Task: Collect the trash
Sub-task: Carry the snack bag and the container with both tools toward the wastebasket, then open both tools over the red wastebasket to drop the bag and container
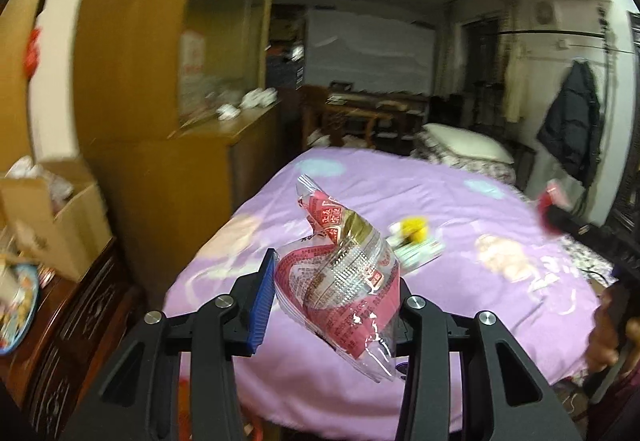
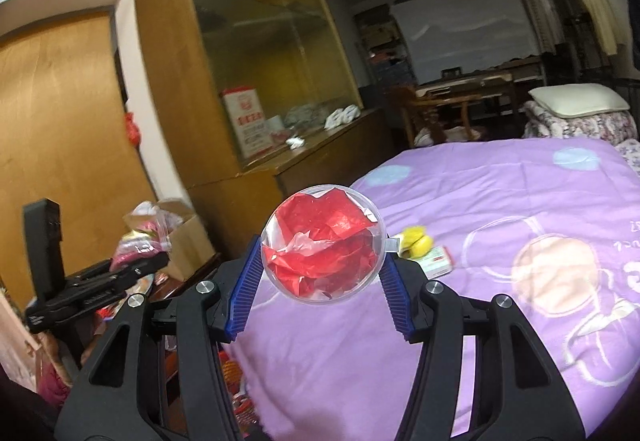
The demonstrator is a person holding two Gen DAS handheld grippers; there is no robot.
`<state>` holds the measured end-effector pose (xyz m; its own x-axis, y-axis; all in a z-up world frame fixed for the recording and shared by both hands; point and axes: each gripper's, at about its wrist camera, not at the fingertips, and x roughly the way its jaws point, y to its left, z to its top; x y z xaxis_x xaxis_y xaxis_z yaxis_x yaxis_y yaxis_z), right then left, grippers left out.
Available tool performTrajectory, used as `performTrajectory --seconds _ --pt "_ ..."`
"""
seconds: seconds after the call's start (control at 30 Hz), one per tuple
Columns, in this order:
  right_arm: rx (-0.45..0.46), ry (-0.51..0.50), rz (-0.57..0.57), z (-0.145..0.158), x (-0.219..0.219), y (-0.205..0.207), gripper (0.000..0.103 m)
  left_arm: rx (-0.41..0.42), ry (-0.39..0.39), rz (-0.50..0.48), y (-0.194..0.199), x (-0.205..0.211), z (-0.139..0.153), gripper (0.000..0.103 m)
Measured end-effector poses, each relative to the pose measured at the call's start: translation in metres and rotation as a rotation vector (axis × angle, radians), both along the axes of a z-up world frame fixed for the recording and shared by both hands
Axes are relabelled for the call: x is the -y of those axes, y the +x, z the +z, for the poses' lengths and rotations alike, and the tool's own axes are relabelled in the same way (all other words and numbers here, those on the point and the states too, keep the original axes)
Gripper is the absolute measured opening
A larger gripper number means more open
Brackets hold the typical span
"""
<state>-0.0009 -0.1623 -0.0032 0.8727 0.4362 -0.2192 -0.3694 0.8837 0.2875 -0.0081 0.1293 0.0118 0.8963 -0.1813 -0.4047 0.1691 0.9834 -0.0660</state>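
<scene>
**Carrying trash off the bed**

Nearest, the left gripper pinches a crumpled snack wrapper; the right gripper clamps a clear cup stuffed with red paper. Beyond, at two o'clock, a yellow scrap lies on the purple bedspread. That slick wrapper could slip loose.

This is a lived-in bedroom in a home. A bed under a purple cartoon-print cover fills the middle, with a pillow on folded floral bedding at its far end. A tall wooden cabinet with glass doors lines 1 wall, a dark jacket hangs opposite, and an open cardboard box sits on a carved dark chest.
</scene>
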Motion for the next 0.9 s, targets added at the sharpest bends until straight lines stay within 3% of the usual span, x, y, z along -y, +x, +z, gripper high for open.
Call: performTrajectory --seconds 0.2,0.3,0.37,0.43,0.57,0.9 --pt "-0.080 -0.061 0.059 -0.016 -0.037 0.012 0.056 -0.164 -0.024 0.111 0.011 -0.068 -0.052 0.044" --pt "-0.131 -0.087 0.088 -0.028 -0.055 0.025 0.056 -0.248 -0.049 0.140 0.019 -0.095 -0.086 0.051" --pt "-0.169 -0.111 0.112 -0.037 -0.072 0.034 0.056 -0.313 -0.064 0.154 0.027 -0.110 -0.109 0.080" --pt "-0.200 -0.133 0.135 -0.046 -0.087 0.040 0.056 -0.347 -0.065 0.195 0.031 -0.126 -0.128 0.089" --pt "-0.264 -0.190 0.206 -0.064 -0.126 0.055 0.056 -0.368 -0.096 0.257 0.039 -0.155 -0.144 0.097" --pt "-0.393 -0.294 0.442 -0.102 -0.229 0.075 0.056 -0.332 -0.095 0.466 0.027 -0.217 -0.157 0.097"
